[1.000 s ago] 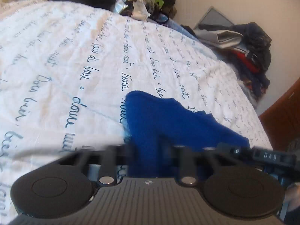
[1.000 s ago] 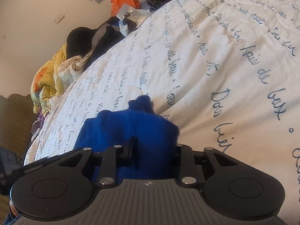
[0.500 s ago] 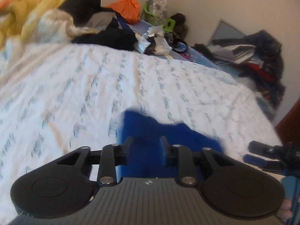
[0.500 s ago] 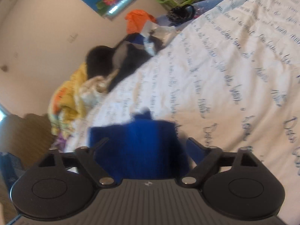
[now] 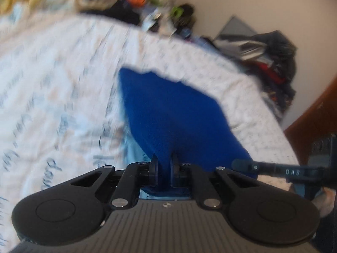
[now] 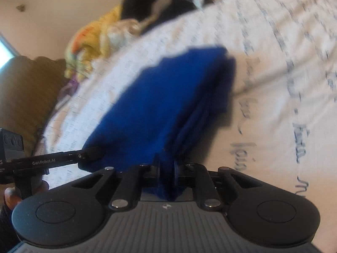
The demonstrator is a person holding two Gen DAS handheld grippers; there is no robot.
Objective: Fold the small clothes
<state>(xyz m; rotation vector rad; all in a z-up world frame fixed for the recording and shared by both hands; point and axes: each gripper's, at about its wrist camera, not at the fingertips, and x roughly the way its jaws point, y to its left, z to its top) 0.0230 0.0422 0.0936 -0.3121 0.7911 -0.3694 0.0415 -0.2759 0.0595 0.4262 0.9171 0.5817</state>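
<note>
A blue garment (image 5: 172, 109) hangs stretched over the white bedsheet with blue script (image 5: 52, 84). My left gripper (image 5: 165, 162) is closing, and its pads pinch the garment's near edge. In the right wrist view the same blue garment (image 6: 168, 97) rises in folds from my right gripper (image 6: 167, 162), which is also closing with the cloth pressed between its pads. Each gripper shows in the other's view: the right one's fingers (image 5: 242, 165) bite the cloth's right corner, and the left one's fingers (image 6: 92, 154) bite its left corner. Both views are blurred.
Heaped clothes and bags (image 5: 130, 0) lie along the bed's far edge. A dark clothes pile (image 5: 273, 59) leans on the wall at the right, beside brown wooden furniture (image 5: 316, 116). Yellow bedding (image 6: 92, 38) and a brown seat (image 6: 25, 88) stand left of the bed.
Both jaws stood wider half a second ago, the right very wide, and now pinch the blue cloth. The garment has come up off the sheet and spread between the two grippers.
</note>
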